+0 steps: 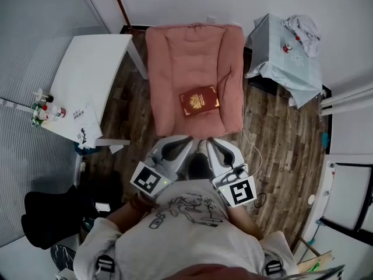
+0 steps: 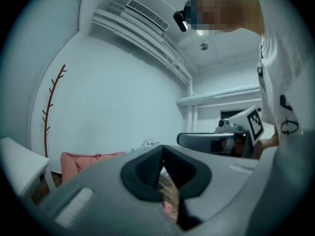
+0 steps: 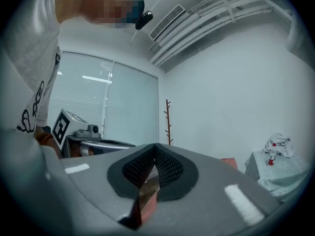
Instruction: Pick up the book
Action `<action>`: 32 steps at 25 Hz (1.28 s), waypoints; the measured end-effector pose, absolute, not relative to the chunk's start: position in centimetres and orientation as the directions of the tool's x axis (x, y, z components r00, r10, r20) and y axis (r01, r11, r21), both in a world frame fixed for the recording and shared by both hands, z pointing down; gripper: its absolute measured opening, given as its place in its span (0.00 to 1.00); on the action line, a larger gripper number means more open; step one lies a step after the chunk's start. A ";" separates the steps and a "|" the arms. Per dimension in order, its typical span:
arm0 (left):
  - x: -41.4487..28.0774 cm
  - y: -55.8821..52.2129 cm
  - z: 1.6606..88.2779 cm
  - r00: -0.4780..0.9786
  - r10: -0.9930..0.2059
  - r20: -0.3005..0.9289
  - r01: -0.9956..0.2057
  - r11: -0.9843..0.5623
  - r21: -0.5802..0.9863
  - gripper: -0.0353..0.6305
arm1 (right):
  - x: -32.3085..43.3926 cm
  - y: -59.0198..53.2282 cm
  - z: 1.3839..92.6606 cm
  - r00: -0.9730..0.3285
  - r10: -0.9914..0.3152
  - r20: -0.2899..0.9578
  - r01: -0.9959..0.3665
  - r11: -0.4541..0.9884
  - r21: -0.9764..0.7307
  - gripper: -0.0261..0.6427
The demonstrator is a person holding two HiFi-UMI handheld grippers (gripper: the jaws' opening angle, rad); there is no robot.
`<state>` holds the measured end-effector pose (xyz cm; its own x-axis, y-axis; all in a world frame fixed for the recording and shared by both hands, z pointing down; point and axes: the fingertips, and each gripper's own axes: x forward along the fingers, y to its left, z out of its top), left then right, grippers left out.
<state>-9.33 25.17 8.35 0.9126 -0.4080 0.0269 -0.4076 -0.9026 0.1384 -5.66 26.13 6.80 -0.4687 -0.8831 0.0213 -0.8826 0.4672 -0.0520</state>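
Holding the left gripper [image 1: 187, 140] and the right gripper [image 1: 210, 142] side by side, close in front of the chest and just short of the near edge of the pink cushion [image 1: 175, 57], both aimed level toward it: probably the opening of a reach. Both pairs of jaws pressed together on nothing (plain in each gripper view, with only floor and cushion glimpsed through the notch below the tips), so at least one pair to be spread before any grab. Book [image 1: 199, 100] lying flat, red cover up, on the cushion's near right part, slightly askew, well apart from both grippers and touching nothing else. Soft padding underneath, so likely some give for working a jaw under the near edge. Around: a white table [image 1: 87, 63] to the left with bottles [image 1: 46, 107] and a printed sheet [image 1: 84, 124] at its near end; a small table under a pale cloth [image 1: 280, 63] to the right, crumpled fabric [image 1: 303, 28] on top; a thin cable [image 1: 256, 156] looping over the wooden floor [image 1: 280, 139] by the cushion's right corner. Nothing standing between grippers and book; only the cushion's puffed near rim to clear.
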 end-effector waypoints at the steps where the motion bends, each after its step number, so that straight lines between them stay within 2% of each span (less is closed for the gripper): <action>1: -8.6 24.5 8.4 0.910 -0.414 0.029 -0.414 -0.900 0.136 0.06 | -4.9 25.5 6.9 -0.473 -0.881 0.022 -0.880 0.471 -0.055 0.05; 18: 6.9 11.8 8.8 0.887 -0.460 0.031 -0.460 -0.878 0.135 0.06 | 9.9 12.5 7.6 -0.543 -0.840 0.014 -0.839 0.542 -0.055 0.05; 32: 9.5 6.8 10.2 0.855 -0.515 0.055 -0.517 -0.844 0.142 0.06 | 12.6 7.3 8.9 -0.588 -0.808 0.037 -0.808 0.585 -0.066 0.05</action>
<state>9.47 6.83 10.19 0.8554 -0.5151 0.0555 -0.5174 -0.8440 0.1416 12.60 7.33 8.91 -0.5880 -0.8080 0.0373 -0.8082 0.5852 -0.0658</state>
